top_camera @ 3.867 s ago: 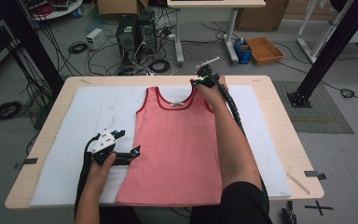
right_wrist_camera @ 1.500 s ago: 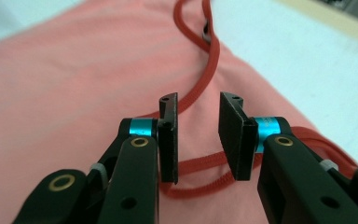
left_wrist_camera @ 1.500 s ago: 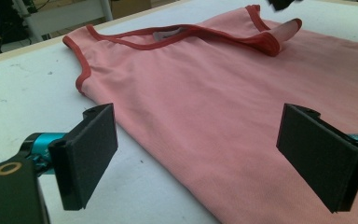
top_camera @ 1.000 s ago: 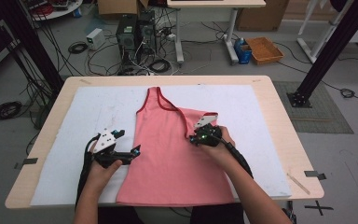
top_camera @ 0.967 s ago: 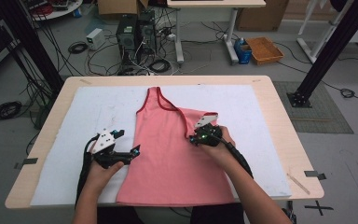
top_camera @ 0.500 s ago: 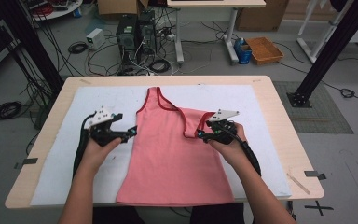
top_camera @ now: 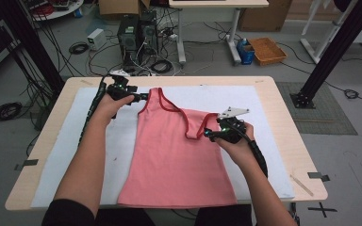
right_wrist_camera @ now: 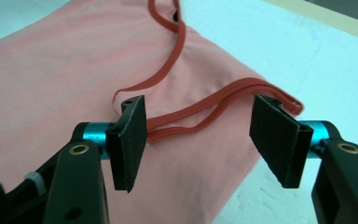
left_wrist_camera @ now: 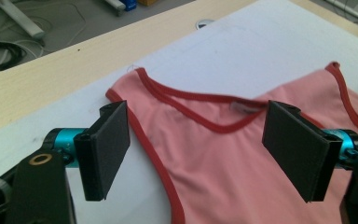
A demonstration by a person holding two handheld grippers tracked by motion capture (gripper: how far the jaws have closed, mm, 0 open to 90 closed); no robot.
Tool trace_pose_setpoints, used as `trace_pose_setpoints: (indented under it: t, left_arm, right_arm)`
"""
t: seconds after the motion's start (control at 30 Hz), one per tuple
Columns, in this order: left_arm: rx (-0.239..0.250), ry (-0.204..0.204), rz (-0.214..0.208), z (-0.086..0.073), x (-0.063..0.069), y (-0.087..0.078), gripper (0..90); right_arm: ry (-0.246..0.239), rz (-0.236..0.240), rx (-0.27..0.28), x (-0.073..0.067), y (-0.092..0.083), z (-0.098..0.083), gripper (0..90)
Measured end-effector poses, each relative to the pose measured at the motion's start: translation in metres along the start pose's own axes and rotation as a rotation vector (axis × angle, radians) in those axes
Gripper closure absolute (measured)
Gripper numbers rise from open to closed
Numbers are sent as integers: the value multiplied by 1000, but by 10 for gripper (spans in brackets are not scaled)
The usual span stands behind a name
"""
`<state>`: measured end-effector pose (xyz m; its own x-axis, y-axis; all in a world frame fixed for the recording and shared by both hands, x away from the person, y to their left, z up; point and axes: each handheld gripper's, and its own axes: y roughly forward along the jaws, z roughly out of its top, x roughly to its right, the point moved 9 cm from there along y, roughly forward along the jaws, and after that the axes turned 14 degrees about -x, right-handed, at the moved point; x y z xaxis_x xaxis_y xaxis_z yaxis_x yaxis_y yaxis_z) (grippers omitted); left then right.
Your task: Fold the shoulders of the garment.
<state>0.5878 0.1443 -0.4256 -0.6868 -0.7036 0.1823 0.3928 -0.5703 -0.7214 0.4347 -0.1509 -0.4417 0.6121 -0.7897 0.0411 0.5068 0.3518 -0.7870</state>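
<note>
A pink tank top (top_camera: 174,160) with red trim lies flat on a white cloth. Its right shoulder strap (top_camera: 195,127) is folded down onto the body. My right gripper (top_camera: 208,133) sits at the shirt's right edge, open, and in the right gripper view the folded strap (right_wrist_camera: 205,109) lies between the jaws of this gripper (right_wrist_camera: 198,140). My left gripper (top_camera: 143,96) is at the far left shoulder strap (left_wrist_camera: 121,95), open. In the left gripper view the neckline (left_wrist_camera: 200,112) lies between and beyond the jaws of the left gripper (left_wrist_camera: 196,151).
The white cloth (top_camera: 264,117) covers most of the wooden table (top_camera: 287,122). Beyond the far edge are computer cases (top_camera: 134,33), cables and an orange basket (top_camera: 269,49) on the floor. A black frame post (top_camera: 330,52) stands at the right.
My left gripper has moved away from me and to the right, up to the far left strap. The right gripper has stayed by the folded right strap.
</note>
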Motion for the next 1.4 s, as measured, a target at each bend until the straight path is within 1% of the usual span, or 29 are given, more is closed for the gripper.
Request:
trace_pose_setpoints:
  t: [0.1,0.13,0.2,0.23,0.27,0.3,0.33,0.37,0.4,0.43,0.47,0.5,0.53,0.57,0.6,0.63,0.67,0.7,0.77,0.87,0.9,0.97,1.03,1.1,1.17,1.2,1.3,1.37,1.4]
  left_arm:
    - [-31,-17,-9,9,-12,19,233]
    - [-60,-24,-12,10,-16,25,233]
    - [-88,-18,19,15,-23,37,233]
    - [-99,-23,21,17,-25,41,232]
    - [-120,-14,29,18,-28,48,233]
    - [-111,2,32,19,-30,54,233]
    - [-99,4,33,19,-34,59,233]
    - [-99,-13,41,17,-39,65,232]
    - [-139,-27,54,12,-45,72,232]
    - [-193,-20,78,7,-49,79,232]
    - [-226,-7,93,5,-51,84,233]
    - [-217,-2,83,8,-48,88,233]
    - [-195,7,65,13,-44,92,320]
    - [-182,30,61,16,-39,95,320]
    - [-178,41,77,18,-38,98,382]
    - [-199,32,90,14,-38,102,556]
    - [-222,30,102,10,-40,105,556]
    - [-208,19,105,11,-39,107,596]
    - [-228,64,154,11,-39,107,691]
    - [-228,91,148,11,-34,104,834]
    - [-223,105,145,13,-32,102,851]
    - [-209,149,145,17,-27,95,869]
    - [-181,177,134,24,-21,87,873]
    - [-160,210,145,31,-16,76,875]
    - [-140,237,138,35,-9,66,878]
    - [-130,249,148,37,-5,60,878]
    - [-69,257,136,39,7,44,879]
    - [-50,257,127,35,14,36,880]
    - [-43,260,136,32,16,32,880]
  right_arm:
    - [9,-10,10,2,-5,3,365]
    - [14,-11,14,2,-5,3,360]
    - [21,-17,11,1,-5,0,358]
    - [19,-18,13,0,-5,0,358]
    - [17,-19,17,0,-5,0,356]
    - [24,-21,21,-1,-5,0,355]
    - [29,-23,36,-1,-7,1,355]
    - [35,-26,38,0,-8,1,355]
    - [35,-26,38,0,-8,1,355]
    - [33,-27,38,1,-8,1,355]
    - [36,-31,35,3,-9,1,355]
    - [38,-33,33,5,-9,0,356]
    - [43,-42,37,8,-11,0,360]
    - [43,-42,37,8,-11,0,360]
    - [47,-42,40,10,-12,-1,361]
    - [53,-43,44,12,-14,-2,368]
    - [53,-43,44,12,-14,-2,368]
    - [57,-44,45,12,-15,-3,375]
    - [50,-46,48,12,-18,-3,379]
    - [48,-48,54,12,-22,-4,389]
    - [50,-51,56,13,-23,-4,390]
    - [50,-47,59,13,-24,-3,395]
    - [46,-48,68,12,-25,-2,399]
    - [36,-45,77,11,-26,0,404]
    - [36,-45,80,12,-27,0,405]
    - [37,-43,79,12,-28,-1,406]
    - [38,-42,89,15,-33,-1,413]
    - [33,-41,91,15,-35,-1,414]
    - [27,-43,92,16,-38,-1,415]
